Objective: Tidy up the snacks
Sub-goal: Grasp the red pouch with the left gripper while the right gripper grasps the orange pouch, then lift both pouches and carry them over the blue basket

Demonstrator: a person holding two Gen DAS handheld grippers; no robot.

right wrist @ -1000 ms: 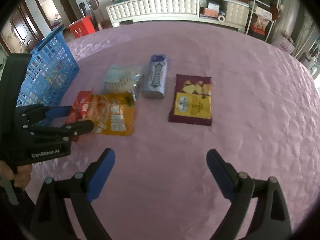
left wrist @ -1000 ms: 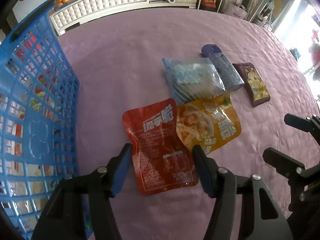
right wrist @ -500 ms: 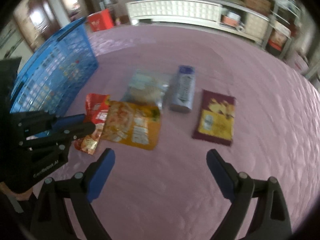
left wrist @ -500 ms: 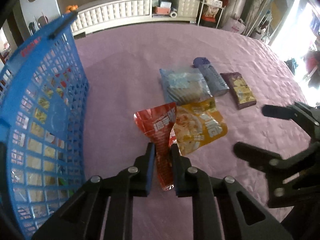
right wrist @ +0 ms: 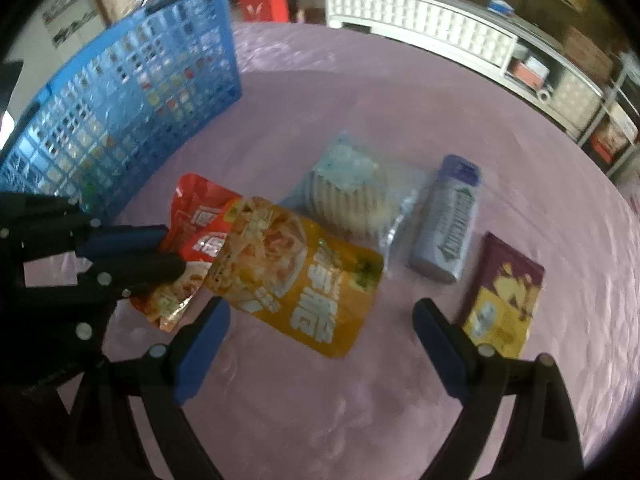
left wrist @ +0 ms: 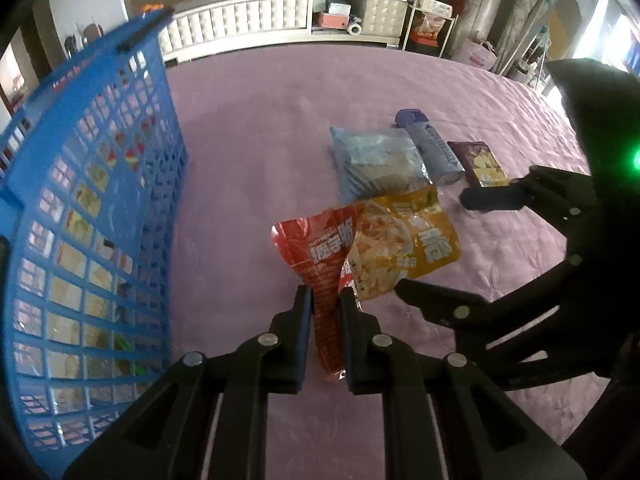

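The left tongs [left wrist: 325,300] pinch the lower edge of a red snack pouch [left wrist: 320,252], which crumples between the blue pads; the right tongs [right wrist: 320,328] are spread wide and empty above an orange snack pouch [right wrist: 296,272]. The surface is a purple quilted cover [left wrist: 260,140], possibly a bed. A blue mesh basket [left wrist: 80,208] stands to the left, near the red pouch, with packets already visible through its wall. The orange pouch overlaps the red one, so lifting the red pouch could drag or flip it. The pinch is on a thin edge only, so the pouch may slip out or swing against the basket wall. The two tongs are close together and could collide. Beyond lie a clear bag of pale biscuits [right wrist: 352,196], a lilac packet [right wrist: 450,224] and a dark purple packet [right wrist: 504,292], the last partly hidden behind a right tong finger. The right-wrist view is blurred, the pouch lettering cannot be read, and the basket's contents are indistinct.
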